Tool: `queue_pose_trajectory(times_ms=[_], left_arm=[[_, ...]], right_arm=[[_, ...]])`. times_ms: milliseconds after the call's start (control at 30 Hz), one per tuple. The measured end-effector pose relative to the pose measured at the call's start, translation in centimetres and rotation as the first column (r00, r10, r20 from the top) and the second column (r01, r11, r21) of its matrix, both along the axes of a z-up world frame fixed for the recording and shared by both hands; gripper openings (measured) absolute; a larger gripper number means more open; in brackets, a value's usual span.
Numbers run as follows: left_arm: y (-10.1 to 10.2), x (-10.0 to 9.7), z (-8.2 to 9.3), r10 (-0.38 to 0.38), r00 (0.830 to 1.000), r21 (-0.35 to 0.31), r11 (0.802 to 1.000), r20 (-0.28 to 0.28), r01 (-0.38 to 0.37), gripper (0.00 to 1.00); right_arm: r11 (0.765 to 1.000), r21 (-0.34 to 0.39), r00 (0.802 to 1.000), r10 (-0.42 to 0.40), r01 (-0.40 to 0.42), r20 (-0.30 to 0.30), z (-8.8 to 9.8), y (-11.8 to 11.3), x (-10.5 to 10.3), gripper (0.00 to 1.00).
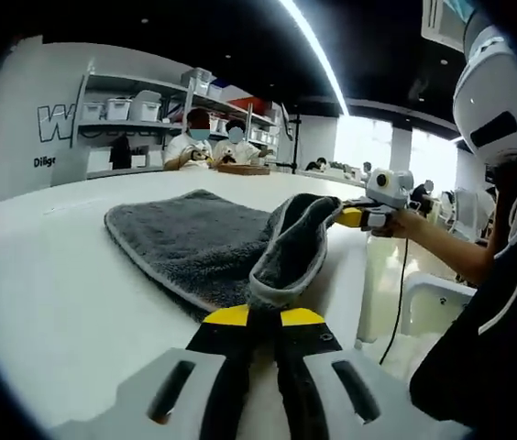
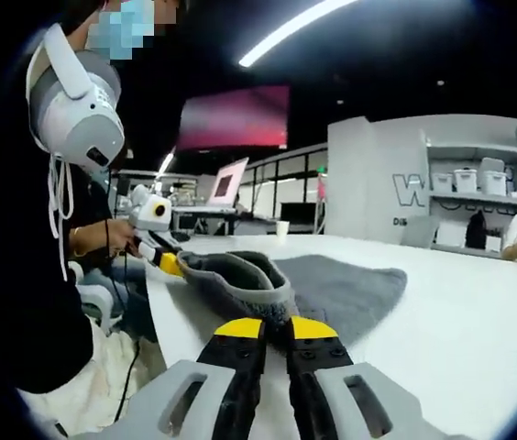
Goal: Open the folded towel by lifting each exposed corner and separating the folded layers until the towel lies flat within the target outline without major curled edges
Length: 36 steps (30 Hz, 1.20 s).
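A dark grey towel lies on the white table, its near layer raised into a curled fold between the two grippers. My left gripper, with yellow-tipped jaws, is shut on the towel's pale-trimmed edge. From the right, the right gripper pinches the other end of that lifted fold. In the right gripper view the towel spreads flat to the right, the right gripper is shut on its rolled edge, and the left gripper grips the far corner.
The table's edge runs just past the lifted fold, with a chair and a hanging cable beyond it. The person holding the grippers stands there. Shelves with bins and seated people are at the back. A laptop sits far off.
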<state>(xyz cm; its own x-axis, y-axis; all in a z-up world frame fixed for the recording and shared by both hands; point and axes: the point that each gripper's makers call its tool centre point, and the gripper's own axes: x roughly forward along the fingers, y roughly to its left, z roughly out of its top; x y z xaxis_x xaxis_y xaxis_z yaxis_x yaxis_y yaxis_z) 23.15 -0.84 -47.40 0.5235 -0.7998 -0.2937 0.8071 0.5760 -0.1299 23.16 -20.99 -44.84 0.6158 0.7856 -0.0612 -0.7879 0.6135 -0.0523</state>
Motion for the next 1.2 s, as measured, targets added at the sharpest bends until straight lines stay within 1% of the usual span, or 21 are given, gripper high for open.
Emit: queue_pose_trajectory(times_ms=[67,233,500,633,667,867,967,1033,1100,1200], left_arm=[[0.0,0.0,0.1,0.006,1.000,-0.013,1.000,-0.005,-0.006,0.07],[0.0,-0.1,0.1,0.013,1.000,-0.016,1.000,-0.009,-0.013,0.08],[0.5,-0.9,0.2,0.009,1.000,0.007,1.000,0.009,-0.009,0.11],[1.1,-1.3,0.1,0.008,1.000,0.026,1.000,0.005,-0.008,0.11],[1.3,-1.6,0.0,0.006,1.000,0.039,0.999,0.003,-0.006,0.11],[2.0,-2.1,-0.5,0.024,1.000,0.046,0.999,-0.019,-0.023,0.10],[2.4,-2.0,-0.3,0.042,0.999,0.052,0.998,-0.014,-0.041,0.08],[2.9,-1.8,0.0,0.061,0.998,0.047,0.997,-0.010,-0.060,0.09],[3.7,-1.2,0.4,0.119,0.993,0.008,0.993,-0.021,-0.119,0.07],[4.5,-0.5,1.2,0.158,0.987,-0.036,0.987,-0.016,-0.159,0.06]], right_arm=[[1.000,-0.004,1.000,-0.002,0.002,-0.006,-0.1,0.0,-0.1,0.04],[1.000,-0.008,1.000,0.000,0.000,-0.030,-0.4,0.1,-0.4,0.05],[1.000,-0.023,0.998,-0.014,0.012,-0.060,-1.0,-0.4,-0.9,0.07],[0.999,-0.053,0.998,-0.012,0.008,-0.063,-1.1,-0.5,-1.3,0.08],[0.997,-0.071,0.998,-0.009,0.004,-0.061,-1.1,-0.7,-1.6,0.08],[0.997,-0.083,0.998,-0.007,0.002,-0.066,-0.9,-1.0,-2.2,0.07],[0.996,-0.086,0.997,-0.028,0.022,-0.069,-1.0,-1.4,-2.2,0.06],[0.995,-0.073,0.994,-0.077,0.072,-0.071,-1.0,-2.3,-1.9,0.06],[0.993,-0.052,0.992,-0.106,0.102,-0.069,-0.7,-2.9,-1.9,0.06],[0.989,-0.016,0.987,-0.150,0.149,-0.056,0.1,-4.2,-1.7,0.05]])
